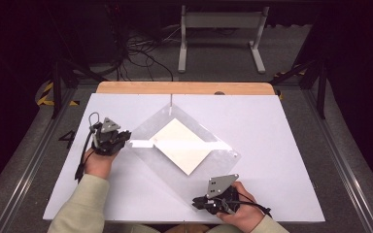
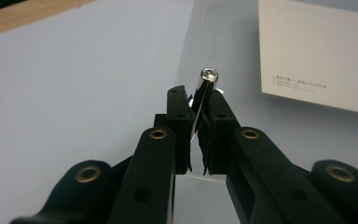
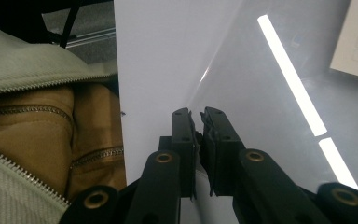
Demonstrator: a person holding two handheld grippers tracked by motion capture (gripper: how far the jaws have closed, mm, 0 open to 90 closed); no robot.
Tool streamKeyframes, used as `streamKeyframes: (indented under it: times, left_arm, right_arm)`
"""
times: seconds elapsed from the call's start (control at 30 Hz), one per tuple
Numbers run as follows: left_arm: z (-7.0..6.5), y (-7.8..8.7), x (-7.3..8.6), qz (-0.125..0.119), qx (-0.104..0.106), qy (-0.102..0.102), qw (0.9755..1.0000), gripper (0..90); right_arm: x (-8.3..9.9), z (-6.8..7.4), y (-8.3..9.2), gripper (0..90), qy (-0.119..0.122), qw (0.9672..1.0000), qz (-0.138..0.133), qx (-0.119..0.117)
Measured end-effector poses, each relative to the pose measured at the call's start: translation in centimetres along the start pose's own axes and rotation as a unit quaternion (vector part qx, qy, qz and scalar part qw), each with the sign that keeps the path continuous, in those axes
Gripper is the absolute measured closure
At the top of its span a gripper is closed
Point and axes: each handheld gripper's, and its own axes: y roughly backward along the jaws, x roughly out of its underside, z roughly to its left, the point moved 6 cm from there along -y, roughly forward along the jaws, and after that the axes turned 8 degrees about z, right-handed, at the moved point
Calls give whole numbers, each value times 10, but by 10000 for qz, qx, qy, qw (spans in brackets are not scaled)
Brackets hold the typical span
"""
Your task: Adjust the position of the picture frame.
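A clear plastic sleeve lies turned like a diamond on the white table, with a white card inside it. My left gripper is at the sleeve's left corner. In the left gripper view it is shut on a thin edge that ends in a silvery round-headed metal piece, with the card beyond. My right gripper is at the sleeve's near corner. In the right gripper view it is shut on the sleeve's corner edge.
A wooden strip runs along the table's far edge. On the floor beyond it are a white metal stand and loose cables. The person's pale jacket is close to the table's near edge.
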Motion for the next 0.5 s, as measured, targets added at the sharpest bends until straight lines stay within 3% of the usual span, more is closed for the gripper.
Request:
streamKeyframes:
  times: [0.07, 0.17, 0.27, 0.4, 0.43, 0.5]
  left_arm:
    - [-3, -10, -9, -20, -19, -16, 10000, 834]
    - [-6, -30, -20, 20, 80, 132, 9999, 833]
    - [-10, -44, -27, -175, 302, 581, 9977, 815]
    - [-14, -68, -28, -173, 437, 915, 9947, 807]
    - [-14, -72, -25, -89, 447, 929, 9946, 806]
    - [-13, -74, -22, -218, 564, 926, 9939, 799]
  right_arm:
    - [1, 0, 0, 822, -39, 10000, -38, -7]
    - [2, 2, 0, 822, -76, 9999, -98, 48]
    - [1, 4, 0, 824, -20, 9997, -92, 210]
    - [2, 6, -1, 825, -86, 9994, -151, 312]
    - [2, 5, -1, 825, -107, 9993, -175, 325]
    - [3, 6, -1, 823, -173, 9990, -239, 344]
